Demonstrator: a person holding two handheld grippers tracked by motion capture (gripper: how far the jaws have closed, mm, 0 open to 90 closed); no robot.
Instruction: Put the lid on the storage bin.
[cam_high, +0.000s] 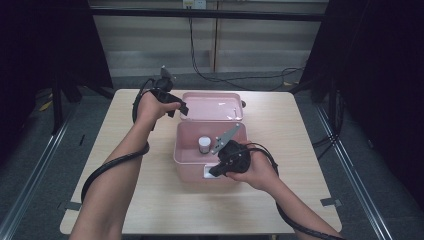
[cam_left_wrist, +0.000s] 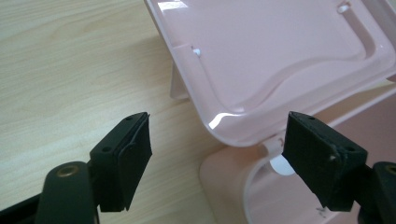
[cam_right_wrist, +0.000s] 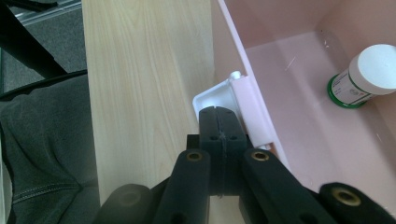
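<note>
- A pale wood-grain table (cam_high: 125, 200) stands on grey carpet between dark curtains, with cables trailing along the beige back wall.
- A pink plastic box (cam_high: 186, 159) sits near the table's middle, its lid (cam_high: 212, 106) swung open and leaning back on the far side.
- Inside the box a small bottle (cam_high: 204, 144) with a white cap stands upright; the right gripper view shows a green band around its label (cam_right_wrist: 351, 91), but the print is too small to read.
- The left gripper (cam_left_wrist: 217, 156) is held at the lid's left corner, its jaws spread wide apart with nothing between them; its own view shows the lid's glossy inner face and the bare tabletop beyond.
- The right gripper (cam_high: 216, 171) is at the box's near wall. Its own view shows the jaws pressed together, tips at the white latch (cam_right_wrist: 219, 95) on the front rim; whether they pinch it cannot be told.
- That same view also catches the table's near edge and a trouser leg (cam_right_wrist: 42, 140) below it.
</note>
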